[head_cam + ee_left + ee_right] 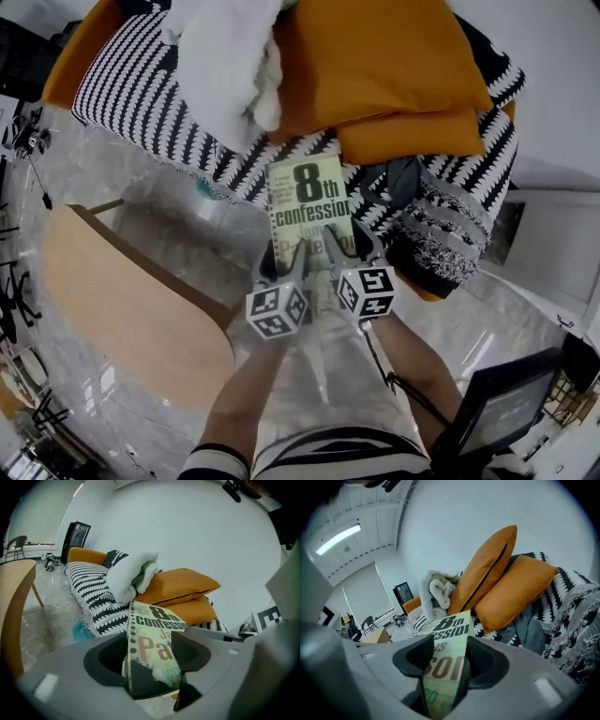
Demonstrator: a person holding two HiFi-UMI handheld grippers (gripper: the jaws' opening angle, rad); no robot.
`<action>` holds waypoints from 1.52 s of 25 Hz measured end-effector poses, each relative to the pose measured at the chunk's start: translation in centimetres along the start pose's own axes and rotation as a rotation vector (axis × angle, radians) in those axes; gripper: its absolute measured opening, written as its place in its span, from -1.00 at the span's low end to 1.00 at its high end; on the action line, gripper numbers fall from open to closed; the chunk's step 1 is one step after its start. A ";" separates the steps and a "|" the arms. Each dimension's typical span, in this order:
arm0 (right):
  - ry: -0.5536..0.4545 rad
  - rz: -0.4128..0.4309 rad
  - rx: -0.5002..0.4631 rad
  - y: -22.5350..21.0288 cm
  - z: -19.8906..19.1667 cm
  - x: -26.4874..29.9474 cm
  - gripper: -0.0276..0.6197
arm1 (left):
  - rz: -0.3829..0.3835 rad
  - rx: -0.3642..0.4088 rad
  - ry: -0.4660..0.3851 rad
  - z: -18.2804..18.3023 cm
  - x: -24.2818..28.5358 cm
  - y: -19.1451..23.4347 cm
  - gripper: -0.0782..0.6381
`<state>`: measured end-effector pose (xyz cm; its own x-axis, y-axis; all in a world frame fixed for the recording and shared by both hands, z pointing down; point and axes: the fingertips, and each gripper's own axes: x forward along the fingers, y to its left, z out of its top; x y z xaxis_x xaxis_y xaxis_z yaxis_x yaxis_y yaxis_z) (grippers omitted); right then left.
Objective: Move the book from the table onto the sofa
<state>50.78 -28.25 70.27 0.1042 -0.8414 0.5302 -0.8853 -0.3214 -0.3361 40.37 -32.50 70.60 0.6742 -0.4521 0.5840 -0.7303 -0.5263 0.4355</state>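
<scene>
We have the book (309,211) in the air, off the surface (122,300) and over the front edge of the sofa (131,84). The left tongs (286,262) and the right tongs (352,248) each pinch its near edge, jaws closed down to the book's thickness. We see 2 risks. The far end hangs unsupported, so a weak pinch could let it tip and slip out. And let go this near the edge, it may slide to the floor (216,234), since the orange cushions (394,66) leave little flat room.
</scene>
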 end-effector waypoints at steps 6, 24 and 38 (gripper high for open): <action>0.039 0.029 -0.020 -1.2 -1.4 3.0 -0.24 | 0.038 -0.039 -0.004 -1.3 2.6 1.5 0.07; 0.122 0.023 -0.131 -6.4 -2.8 8.0 -0.25 | 0.019 -0.061 0.106 -4.3 9.9 1.5 0.06; 0.196 -0.100 -0.367 -7.9 -2.0 10.5 -0.28 | 0.025 -0.010 0.187 -4.7 12.3 1.8 -0.09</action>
<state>57.92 -33.69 80.09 0.1407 -0.7042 0.6959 -0.9815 -0.1914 0.0047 46.82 -35.59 81.80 0.6239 -0.3232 0.7116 -0.7485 -0.5088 0.4252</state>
